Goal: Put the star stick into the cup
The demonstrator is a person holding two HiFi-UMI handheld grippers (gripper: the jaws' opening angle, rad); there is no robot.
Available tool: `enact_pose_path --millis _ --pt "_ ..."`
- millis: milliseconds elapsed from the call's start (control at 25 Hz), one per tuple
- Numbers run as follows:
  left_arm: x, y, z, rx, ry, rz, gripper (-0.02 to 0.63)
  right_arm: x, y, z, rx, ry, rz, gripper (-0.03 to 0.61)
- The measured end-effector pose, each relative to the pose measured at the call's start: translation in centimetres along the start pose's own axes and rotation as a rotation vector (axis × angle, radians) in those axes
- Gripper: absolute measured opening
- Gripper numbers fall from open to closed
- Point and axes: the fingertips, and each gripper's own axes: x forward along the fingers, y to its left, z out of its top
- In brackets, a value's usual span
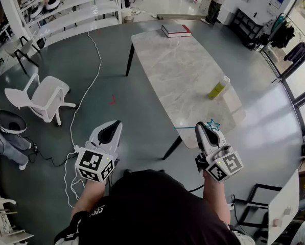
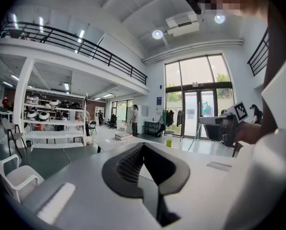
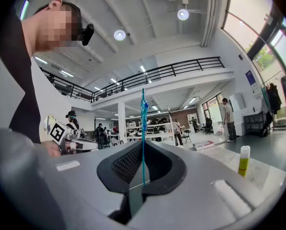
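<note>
My right gripper (image 1: 202,128) is shut on the star stick, a thin turquoise rod with a star (image 1: 212,124) at its top. In the right gripper view the stick (image 3: 143,128) stands upright between the closed jaws of that gripper (image 3: 143,153). The cup (image 1: 218,88), tall and yellow-green, stands on the marble table (image 1: 183,70) ahead of the right gripper, and shows again low at the right as the cup (image 3: 245,160). My left gripper (image 1: 110,130) hangs over the floor left of the table. Its jaws (image 2: 143,150) are shut, with nothing between them.
A stack of books (image 1: 176,30) lies at the table's far end. A white chair (image 1: 42,97) and a white cable (image 1: 86,93) are on the floor to the left. Shelving (image 1: 75,9) lines the back left wall, and a white board (image 1: 283,208) leans at the lower right.
</note>
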Motion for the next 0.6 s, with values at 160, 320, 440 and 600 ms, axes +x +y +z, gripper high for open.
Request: enact_pose_path --millis 160,320,440,600 --pt "-0.4 0.7 -0.4 -0.007 0.006 -0.002 0.003 0.9 0.8 -0.3 0.008 0.003 0.009 0.027" --pt "-1.1 1.2 -0.8 -0.024 0.011 -0.006 0.003 1.8 1.5 -0.6 0.027 0.001 0.017 0.028" --pt "-1.7 1.9 -1.0 -0.027 0.015 -0.013 0.003 3.0 2.5 -0.8 0.048 -0.005 0.033 0.028" --pt "-2.9 3.5 -1.3 -0.031 0.014 -0.004 0.003 5.0 4.2 -1.1 0.091 -0.024 0.069 0.029"
